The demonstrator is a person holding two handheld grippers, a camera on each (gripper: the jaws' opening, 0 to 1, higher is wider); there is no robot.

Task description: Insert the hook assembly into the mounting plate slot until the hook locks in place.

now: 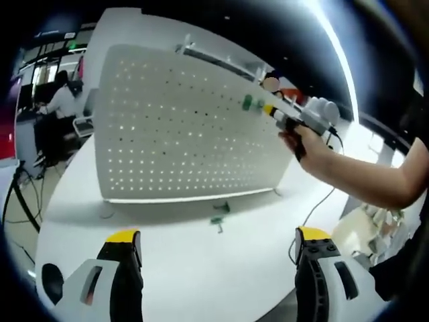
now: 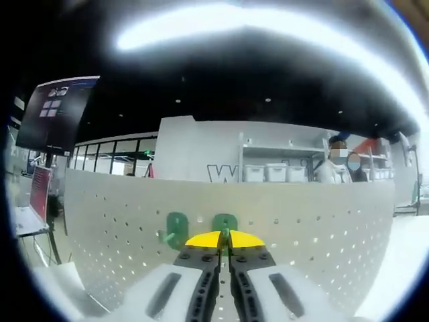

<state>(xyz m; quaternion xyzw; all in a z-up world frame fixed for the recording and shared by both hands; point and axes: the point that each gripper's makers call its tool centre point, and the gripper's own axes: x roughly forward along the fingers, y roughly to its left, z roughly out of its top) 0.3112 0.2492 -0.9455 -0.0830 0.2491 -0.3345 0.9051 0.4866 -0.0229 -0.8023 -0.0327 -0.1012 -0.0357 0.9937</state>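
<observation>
1. Two green hooks sit on the upright white pegboard (image 2: 315, 221), a flat matte sheet dotted with regular rows of small round holes, standing on the smooth white counter (image 1: 188, 248).
2. In the right gripper view, the right gripper (image 2: 224, 239) has its yellow-tipped black jaws closed together on a green plastic hook (image 2: 224, 221), pressed against the board face.
3. Just beside it, a second green hook (image 2: 175, 228), with a rounded plate and a small prong, is mounted on the board.
4. In the left gripper view, the left gripper (image 1: 218, 236) hangs over the counter with its jaws wide apart, holding nothing.
5. More small green pieces (image 1: 219, 213) lie on the counter at the board's foot.
6. A person's hand (image 1: 301, 142) holds the grey right gripper against the board's upper area.
</observation>
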